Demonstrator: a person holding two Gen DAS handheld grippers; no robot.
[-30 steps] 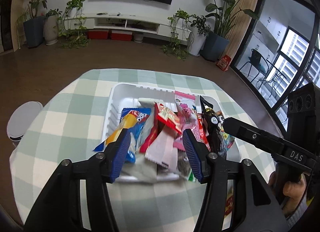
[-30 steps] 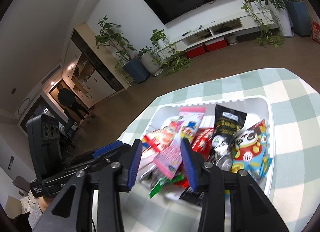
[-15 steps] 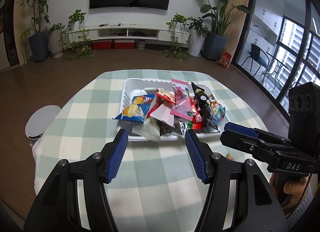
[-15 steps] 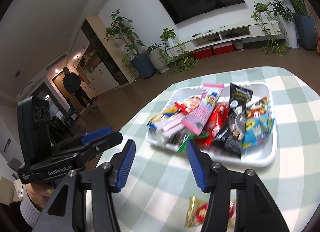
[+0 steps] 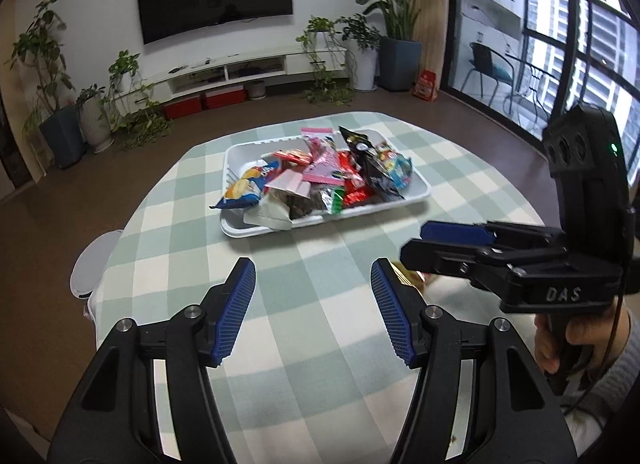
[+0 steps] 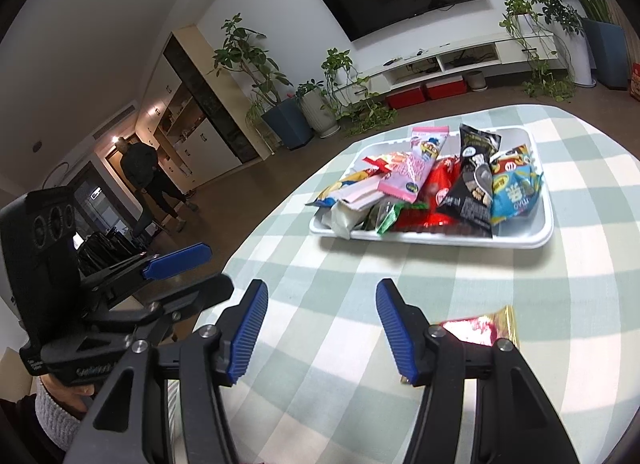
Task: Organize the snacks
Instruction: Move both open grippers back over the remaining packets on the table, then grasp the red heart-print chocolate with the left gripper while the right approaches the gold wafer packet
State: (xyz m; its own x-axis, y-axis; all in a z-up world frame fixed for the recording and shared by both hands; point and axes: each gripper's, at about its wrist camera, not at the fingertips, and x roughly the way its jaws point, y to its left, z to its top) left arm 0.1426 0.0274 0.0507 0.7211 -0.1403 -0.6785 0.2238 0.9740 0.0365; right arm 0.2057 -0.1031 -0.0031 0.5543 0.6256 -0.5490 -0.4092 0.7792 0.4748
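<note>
A white tray [image 5: 420, 188] heaped with several snack packets, among them a pink packet [image 5: 320, 168], a black packet [image 5: 366, 164] and a blue chip bag [image 5: 246, 188], sits on the green-checked table. It also shows in the right wrist view [image 6: 548, 224]. One red-and-gold packet [image 6: 484, 328] lies loose on the cloth near me, partly hidden behind my right gripper's finger; a sliver of it shows in the left wrist view [image 5: 408, 274]. My left gripper [image 5: 313, 310] is open and empty, well short of the tray. My right gripper [image 6: 320, 334] is open and empty too.
The checked tablecloth [image 5: 304, 256] covers a round table whose edge curves off at the left. A white stool [image 5: 90, 264] stands beside the table on the left. A person [image 6: 148, 180] stands far off in the doorway. Plants and a TV shelf line the far wall.
Both grippers have drawn back from over the tray toward the table's near side. The tray now looks smaller and farther. The loose red-and-gold packet has come into view.
</note>
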